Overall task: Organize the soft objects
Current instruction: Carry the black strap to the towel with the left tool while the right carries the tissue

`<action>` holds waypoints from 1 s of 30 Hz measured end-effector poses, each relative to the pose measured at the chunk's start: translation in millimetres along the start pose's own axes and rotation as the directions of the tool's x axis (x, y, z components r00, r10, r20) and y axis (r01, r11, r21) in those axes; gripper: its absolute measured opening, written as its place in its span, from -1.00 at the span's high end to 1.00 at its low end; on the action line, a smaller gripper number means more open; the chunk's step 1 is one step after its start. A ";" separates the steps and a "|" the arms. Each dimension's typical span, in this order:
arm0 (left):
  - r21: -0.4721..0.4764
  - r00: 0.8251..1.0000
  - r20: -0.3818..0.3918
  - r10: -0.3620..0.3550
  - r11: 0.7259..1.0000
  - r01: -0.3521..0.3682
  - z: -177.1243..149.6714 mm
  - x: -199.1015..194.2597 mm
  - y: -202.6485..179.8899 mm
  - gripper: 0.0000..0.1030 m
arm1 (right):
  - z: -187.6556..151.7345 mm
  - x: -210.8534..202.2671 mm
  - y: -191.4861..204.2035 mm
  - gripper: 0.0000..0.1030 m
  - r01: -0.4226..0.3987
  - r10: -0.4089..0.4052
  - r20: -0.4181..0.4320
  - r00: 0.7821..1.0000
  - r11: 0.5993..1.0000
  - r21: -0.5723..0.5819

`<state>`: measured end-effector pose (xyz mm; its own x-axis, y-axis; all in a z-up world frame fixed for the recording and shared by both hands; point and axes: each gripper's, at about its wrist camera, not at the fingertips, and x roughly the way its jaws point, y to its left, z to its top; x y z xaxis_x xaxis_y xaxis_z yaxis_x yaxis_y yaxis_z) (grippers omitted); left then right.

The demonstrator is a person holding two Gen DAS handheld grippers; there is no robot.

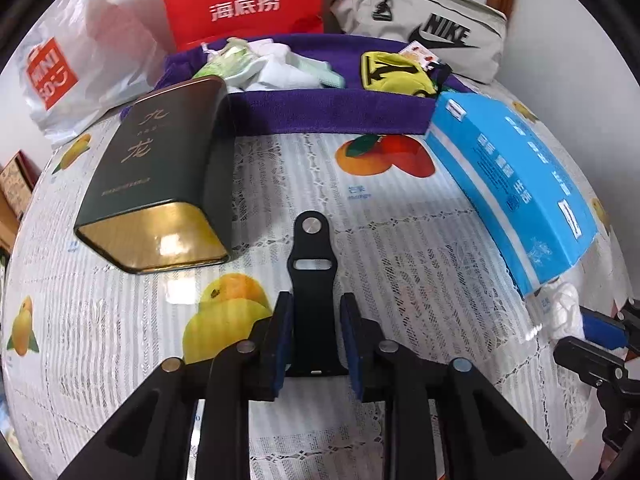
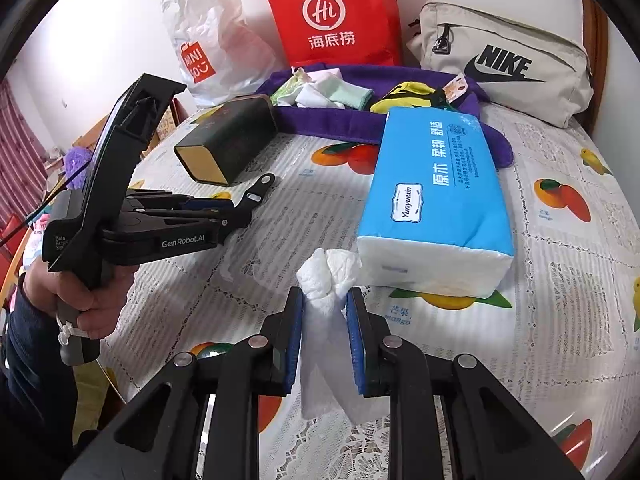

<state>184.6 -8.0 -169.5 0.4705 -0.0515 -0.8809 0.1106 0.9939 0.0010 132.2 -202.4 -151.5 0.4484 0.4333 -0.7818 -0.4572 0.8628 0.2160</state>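
My left gripper is shut on a black strap with a metal stud, held just above the tablecloth; it also shows in the right wrist view. My right gripper is shut on a crumpled white tissue, close to the near end of the blue tissue pack. The tissue also shows in the left wrist view. A purple fabric tray at the back holds white and green cloths and a yellow pouch.
A dark green tin lies on its side left of centre. The blue tissue pack lies at the right. Behind the tray stand a red paper bag, a white Miniso bag and a grey Nike bag.
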 end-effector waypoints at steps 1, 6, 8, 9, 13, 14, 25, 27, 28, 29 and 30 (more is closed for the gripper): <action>0.003 1.000 0.003 0.002 1.000 -0.002 -0.2 0.5 -1.2 0.54 | 0.1 0.7 -0.1 0.58 0.000 0.000 -0.002 1.000 1.000 0.001; -0.012 1.000 0.000 -0.017 1.000 0.017 0.8 0.1 0.1 0.61 | 1.2 2.7 1.8 0.58 0.005 -0.005 -0.013 1.000 1.000 -0.002; -0.017 1.000 -0.002 -0.030 0.999 0.030 1.4 0.0 2.2 0.62 | 2.5 1.7 2.3 0.58 0.009 -0.009 -0.012 1.000 1.000 -0.004; -0.023 0.999 -0.007 -0.039 0.999 0.039 1.4 -0.8 3.7 0.62 | 3.0 0.5 2.5 0.58 0.012 -0.012 -0.010 1.000 1.000 -0.005; -0.023 0.998 -0.019 -0.061 0.998 0.061 -0.9 -6.7 5.3 0.62 | 7.2 -5.7 3.5 0.58 0.026 -0.026 -0.006 1.000 1.000 -0.008; -0.017 0.998 -0.014 -0.060 0.998 0.060 -1.4 -9.6 5.1 0.62 | 9.4 -7.8 3.0 0.58 0.029 -0.029 -0.004 1.000 1.000 -0.004; -0.025 0.994 0.045 -0.095 0.995 0.097 4.4 -45.0 9.3 0.62 | 30.5 -24.6 3.9 0.58 0.052 -0.051 0.043 0.998 0.999 -0.006; -0.026 0.993 0.055 -0.108 0.994 0.109 6.7 -50.2 8.4 0.62 | 33.6 -27.3 3.6 0.58 0.061 -0.060 0.048 0.997 0.998 -0.006; -0.027 0.991 0.059 -0.119 0.992 0.121 8.5 -52.3 8.2 0.62 | 34.7 -28.4 3.2 0.58 0.064 -0.063 0.051 0.997 0.998 -0.007; -0.030 0.989 0.061 -0.131 0.991 0.133 10.1 -53.2 8.1 0.62 | 36.1 -29.4 3.1 0.58 0.068 -0.067 0.054 0.996 0.998 -0.006; -0.035 0.988 0.064 -0.140 0.989 0.142 11.8 -54.7 9.0 0.62 | 38.0 -30.2 2.6 0.58 0.071 -0.071 0.056 0.996 0.997 -0.006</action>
<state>170.2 2.6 -115.7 0.5051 -0.1961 -0.8405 0.1457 0.9792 -0.1409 146.6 -203.3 -105.0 0.5219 0.3850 -0.7612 -0.4284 0.8900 0.1564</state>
